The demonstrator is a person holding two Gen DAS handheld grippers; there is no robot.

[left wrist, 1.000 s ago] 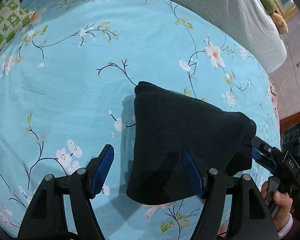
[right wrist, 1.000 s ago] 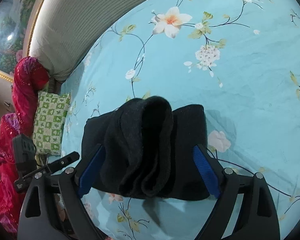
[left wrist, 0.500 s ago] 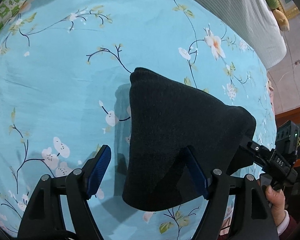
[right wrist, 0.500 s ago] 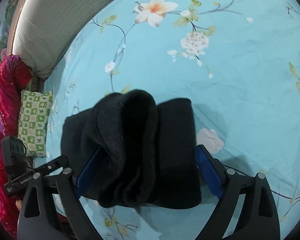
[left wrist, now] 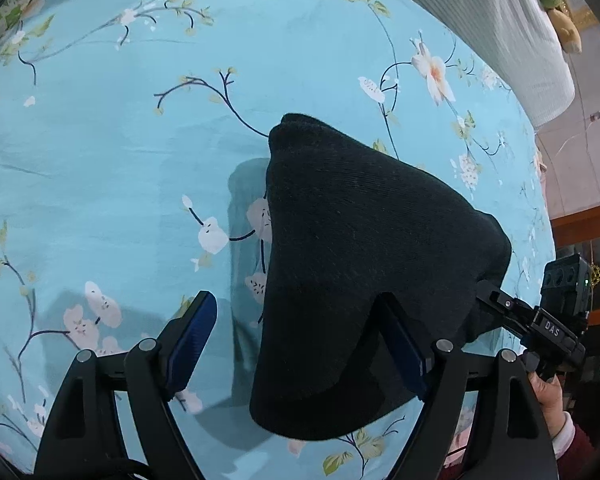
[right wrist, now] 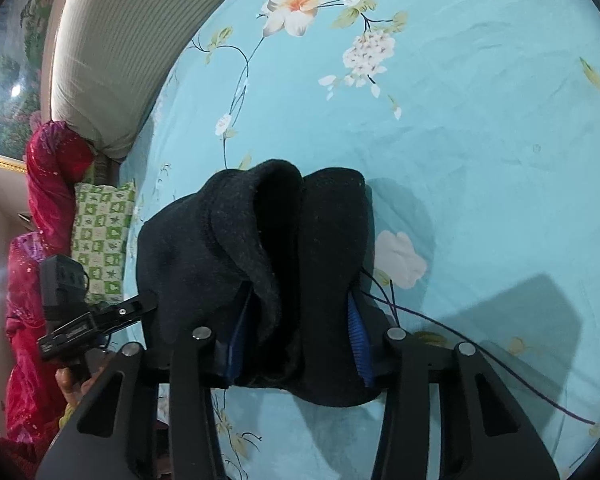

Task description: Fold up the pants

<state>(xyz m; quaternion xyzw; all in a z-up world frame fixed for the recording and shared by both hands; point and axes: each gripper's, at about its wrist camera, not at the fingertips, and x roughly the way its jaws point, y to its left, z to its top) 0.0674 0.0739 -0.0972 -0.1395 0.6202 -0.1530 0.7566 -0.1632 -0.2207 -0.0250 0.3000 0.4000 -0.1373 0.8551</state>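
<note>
Home bedroom: bed under blue floral sheet [left wrist: 140, 160], striped bolster [right wrist: 112, 52] along its far edge, green checked pillow [right wrist: 102, 236], red sequined fabric [right wrist: 46, 184] beside it (framed landscape painting [right wrist: 4, 92] on wall behind).

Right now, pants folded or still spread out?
Folded. The black pants form a compact bundle with several stacked layers, lying on the floral bedsheet; the right gripper is closed on them, the left gripper open.

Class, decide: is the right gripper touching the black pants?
Touching. The right wrist view shows the right gripper with both blue pads pressed into the folded black pants, no gap on either side.
</note>
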